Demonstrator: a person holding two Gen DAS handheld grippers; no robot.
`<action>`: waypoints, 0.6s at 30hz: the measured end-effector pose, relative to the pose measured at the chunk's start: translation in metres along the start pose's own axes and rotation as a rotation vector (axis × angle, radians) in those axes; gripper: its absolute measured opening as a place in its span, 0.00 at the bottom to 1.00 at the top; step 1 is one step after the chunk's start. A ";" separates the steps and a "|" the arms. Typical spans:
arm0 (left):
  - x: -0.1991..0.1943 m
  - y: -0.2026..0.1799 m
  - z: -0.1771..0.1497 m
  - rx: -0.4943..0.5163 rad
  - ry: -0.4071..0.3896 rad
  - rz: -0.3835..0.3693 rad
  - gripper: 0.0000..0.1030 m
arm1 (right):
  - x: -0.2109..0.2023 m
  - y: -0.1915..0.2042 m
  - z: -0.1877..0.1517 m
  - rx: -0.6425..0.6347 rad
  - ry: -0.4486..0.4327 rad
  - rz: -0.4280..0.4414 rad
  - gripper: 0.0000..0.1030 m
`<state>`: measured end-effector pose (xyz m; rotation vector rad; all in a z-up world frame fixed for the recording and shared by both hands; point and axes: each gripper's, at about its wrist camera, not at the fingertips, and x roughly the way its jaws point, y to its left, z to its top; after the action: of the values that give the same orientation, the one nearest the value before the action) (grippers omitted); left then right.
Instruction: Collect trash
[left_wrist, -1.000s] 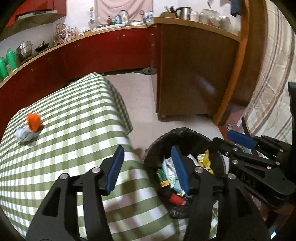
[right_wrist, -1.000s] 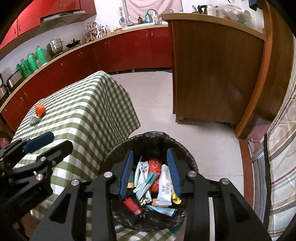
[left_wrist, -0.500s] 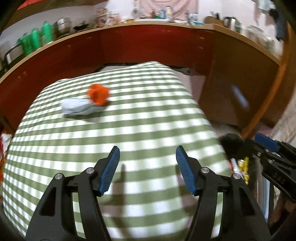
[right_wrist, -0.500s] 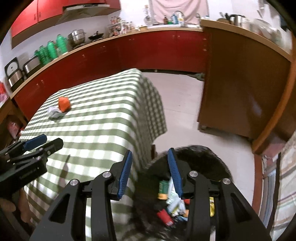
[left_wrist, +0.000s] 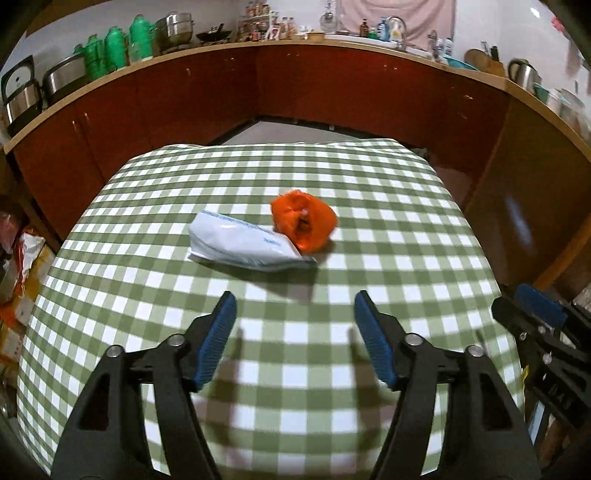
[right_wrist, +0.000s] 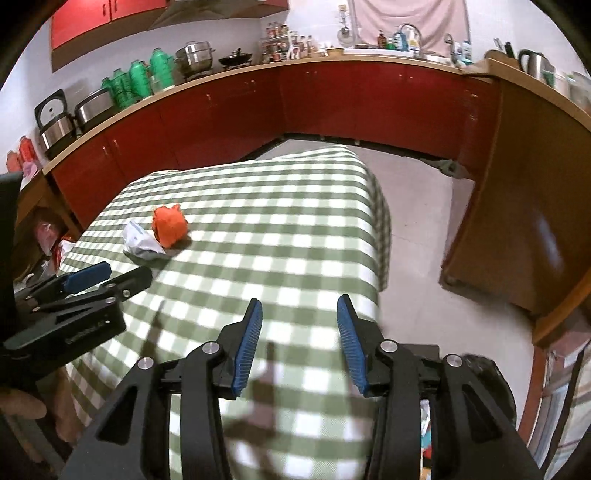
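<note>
Kitchen, red cabinets wrapping round, worktop under green-checked cloth in the middle. Two bits of trash near the centre of it: white wrapper lying flat, orange crumpled bag touching its right end, partly on top. Bin down at the worktop's near right corner, only a dark rim showing in the right wrist view behind the right hand-held gripper; coloured scraps barely glimpsed low down, contents mostly hidden. Right hand-held gripper spread, empty, hanging over the worktop edge, well apart from the trash. Left hand-held gripper spread wide, empty, pointed straight at the wrapper, near but not touching. Likely step: reach for next piece. Best to take the orange bag first since it sits higher and bunches easily; come in low, close on the crumpled bulk, not the thin edge. Wrapper flat and slippery-looking, so pinch a raised fold or end. Risk: dragging the cloth.
</note>
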<state>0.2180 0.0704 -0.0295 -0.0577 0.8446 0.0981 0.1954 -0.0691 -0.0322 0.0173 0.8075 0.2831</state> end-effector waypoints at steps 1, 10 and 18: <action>0.003 0.002 0.004 -0.011 0.001 -0.003 0.66 | 0.002 0.003 0.003 -0.005 0.000 0.005 0.42; 0.034 0.014 0.014 -0.047 0.064 0.019 0.67 | 0.017 0.017 0.012 -0.021 0.017 0.036 0.42; 0.036 0.034 0.005 -0.040 0.065 0.048 0.67 | 0.021 0.020 0.007 -0.023 0.029 0.047 0.43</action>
<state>0.2421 0.1071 -0.0532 -0.0781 0.9088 0.1587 0.2095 -0.0434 -0.0394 0.0112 0.8331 0.3378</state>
